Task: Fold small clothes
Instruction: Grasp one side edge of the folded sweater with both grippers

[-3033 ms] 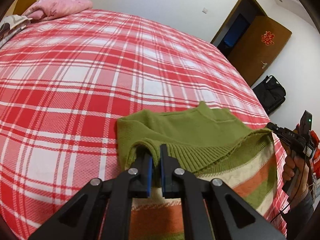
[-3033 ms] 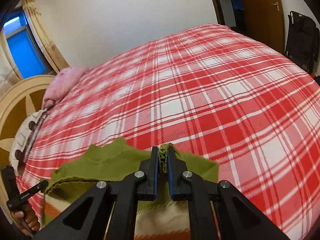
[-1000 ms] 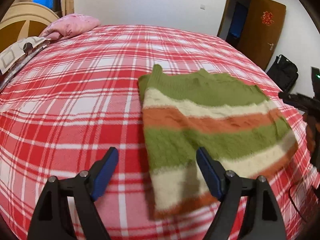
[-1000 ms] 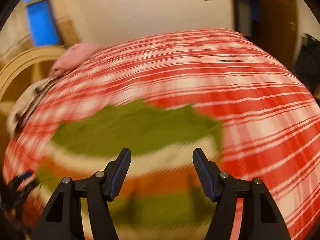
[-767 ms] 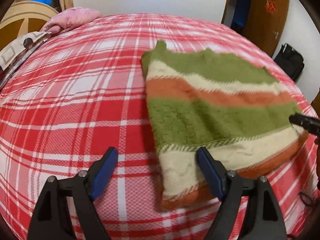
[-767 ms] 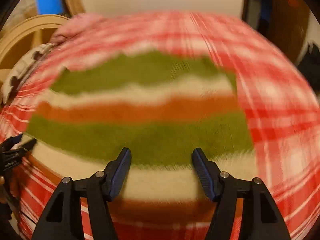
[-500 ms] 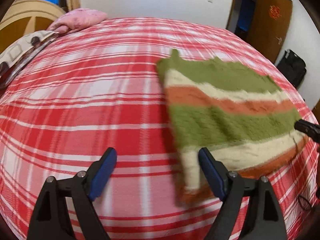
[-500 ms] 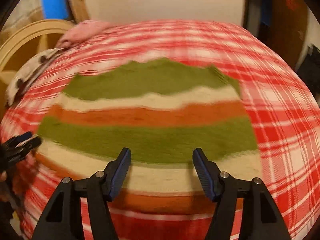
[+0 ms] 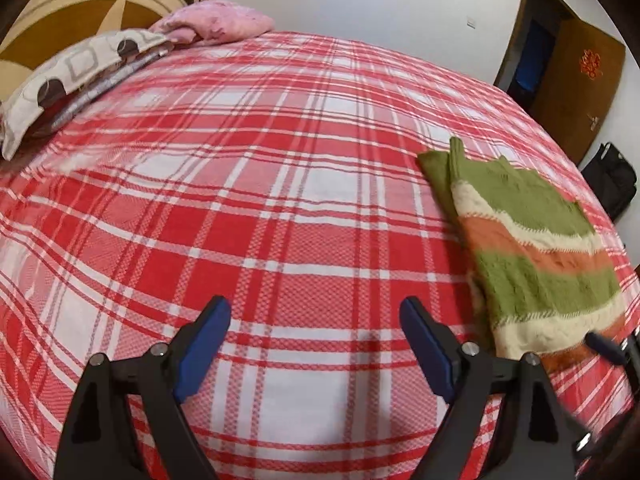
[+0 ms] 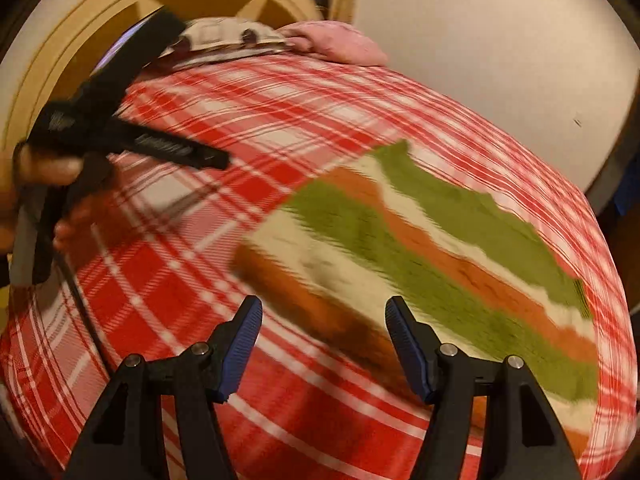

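Jaws of the left gripper (image 9: 315, 330) stand wide apart over bare red-and-white plaid bedspread (image 9: 248, 184), with nothing between the blue pads. The striped sweater (image 9: 532, 256) lies flat on the bedspread to the right of this gripper, clear of its fingers, its green neckline end toward the far side of the bed and its orange hem toward the near edge. The right gripper (image 10: 323, 334) is also spread and empty; its view is blurred, but the sweater's near orange-hemmed corner shows just beyond the gap between its fingertips, and whether a pad touches the knit cannot be told. Farther out, a patterned pillow (image 9: 76, 76) and a pink pillow (image 9: 216, 26) rest by the wooden headboard (image 9: 80, 4). A brown door (image 9: 576, 92) and a black bag (image 9: 610, 178) stand past the bed's far corner.
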